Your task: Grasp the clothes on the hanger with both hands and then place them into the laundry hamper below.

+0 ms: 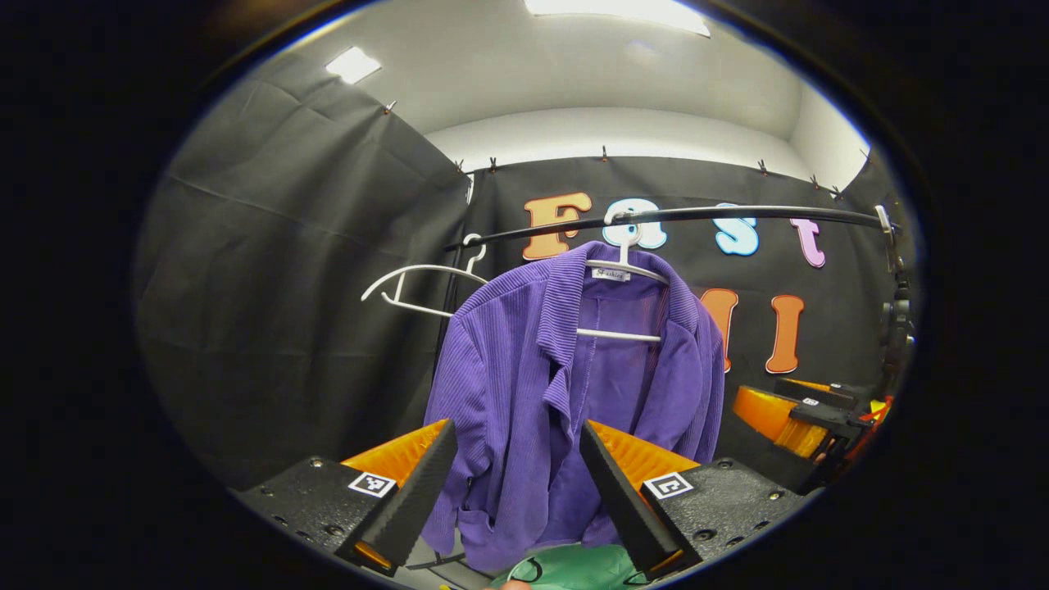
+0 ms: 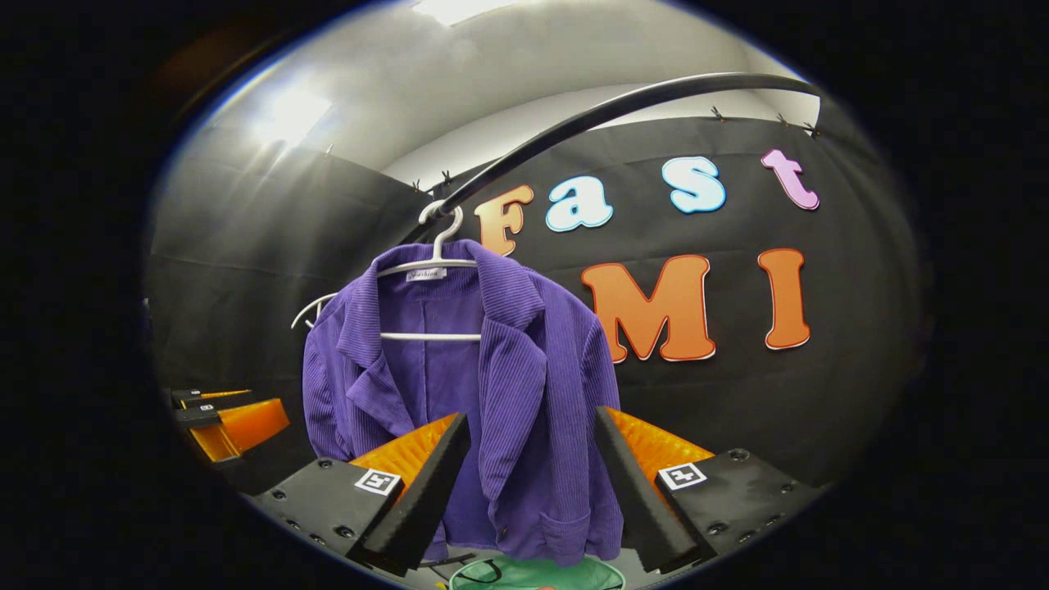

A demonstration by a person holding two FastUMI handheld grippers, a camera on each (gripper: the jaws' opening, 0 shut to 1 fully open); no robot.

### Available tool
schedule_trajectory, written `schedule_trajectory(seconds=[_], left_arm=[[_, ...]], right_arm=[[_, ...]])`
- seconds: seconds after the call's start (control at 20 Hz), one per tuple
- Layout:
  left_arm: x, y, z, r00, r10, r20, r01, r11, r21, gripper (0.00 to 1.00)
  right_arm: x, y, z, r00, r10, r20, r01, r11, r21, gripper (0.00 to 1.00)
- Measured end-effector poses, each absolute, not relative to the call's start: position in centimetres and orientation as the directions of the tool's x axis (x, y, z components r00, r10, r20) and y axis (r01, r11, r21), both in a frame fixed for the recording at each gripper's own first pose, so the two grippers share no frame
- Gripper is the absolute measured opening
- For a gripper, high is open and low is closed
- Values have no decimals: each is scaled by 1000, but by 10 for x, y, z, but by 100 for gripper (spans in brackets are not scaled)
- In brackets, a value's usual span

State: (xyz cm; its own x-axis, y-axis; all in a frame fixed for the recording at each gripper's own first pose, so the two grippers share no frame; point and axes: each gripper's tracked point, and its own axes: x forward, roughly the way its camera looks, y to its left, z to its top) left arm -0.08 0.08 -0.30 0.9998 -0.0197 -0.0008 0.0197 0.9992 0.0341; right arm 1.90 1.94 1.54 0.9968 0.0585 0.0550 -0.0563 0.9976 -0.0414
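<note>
A purple ribbed jacket (image 1: pixel 524 369) hangs on a white hanger (image 1: pixel 624 270) from a black rail (image 1: pixel 737 215). My left gripper (image 1: pixel 516 430) is open, and the jacket's left front shows in the gap between its fingers, apart from them. In the right gripper view the same jacket (image 2: pixel 524 369) hangs on its hanger (image 2: pixel 434 266), with my right gripper (image 2: pixel 533 418) open before the jacket's right front and lower hem. The green laundry hamper (image 1: pixel 574 569) sits just below the jacket, also seen as the hamper (image 2: pixel 533 575) under the hem.
An empty white hanger (image 1: pixel 410 283) hangs on the rail left of the jacket. The right gripper (image 1: pixel 807 426) shows at the right edge of the left gripper view, and the left gripper (image 2: pixel 229 422) at the left of the right gripper view. Black cloth walls close in behind.
</note>
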Motion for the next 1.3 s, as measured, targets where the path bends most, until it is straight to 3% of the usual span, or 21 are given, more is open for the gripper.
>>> schedule_trajectory(seconds=[0.1,0.25,0.3,0.35,0.4,0.45,0.5,0.65,0.7,0.8,0.85,0.9,1.1,1.15,1.2,1.25,1.3], left_arm=[[-2,2,0,1000,-11,4,11,999,33,95],[-10,9,4,1000,7,9,-7,999,41,91],[-15,12,7,1000,15,12,-16,999,45,91],[-18,14,9,1000,25,15,-26,999,46,95],[-19,16,10,999,34,16,-35,998,46,95],[-22,18,10,999,45,13,-46,998,44,91],[-24,20,9,998,57,10,-58,998,40,95],[-32,29,6,996,89,-1,-88,996,20,91],[-34,32,5,995,98,-3,-98,995,17,95],[-37,39,5,993,117,-1,-116,993,23,95],[-39,43,5,992,125,3,-125,992,27,95],[-39,45,5,992,130,5,-130,991,28,95],[-21,28,0,997,74,4,-74,997,-5,92],[-14,21,0,999,49,6,-49,999,-10,92],[-5,12,0,1000,22,9,-22,1000,-18,92],[5,1,0,1000,-9,11,9,1000,-29,92],[19,-10,0,999,-41,16,42,998,-43,92]], right_arm=[[35,22,18,996,59,70,-55,997,-59,99],[69,39,6,996,84,39,-82,996,-40,94],[82,44,-1,996,88,20,-88,996,-24,99],[93,48,-9,996,87,-1,-87,996,-8,94],[104,50,-18,997,74,-23,-74,997,6,99],[115,53,-22,997,68,-28,-67,998,21,99],[128,55,-24,998,57,-17,-57,998,28,94],[162,37,-36,999,-49,-8,49,999,-17,98],[170,32,-39,998,-65,-12,65,998,-23,98],[179,25,-37,999,-53,-5,53,999,-4,94],[178,22,-34,999,-37,-3,37,999,11,100],[176,17,-32,1000,-31,-5,31,999,29,94],[148,-11,-11,998,-32,45,30,998,61,16],[135,-18,1,996,-43,73,39,998,57,16],[123,-22,13,994,-42,103,37,998,51,4],[112,-26,28,991,-39,130,34,999,42,10],[103,-28,41,988,-31,150,27,999,31,10]])
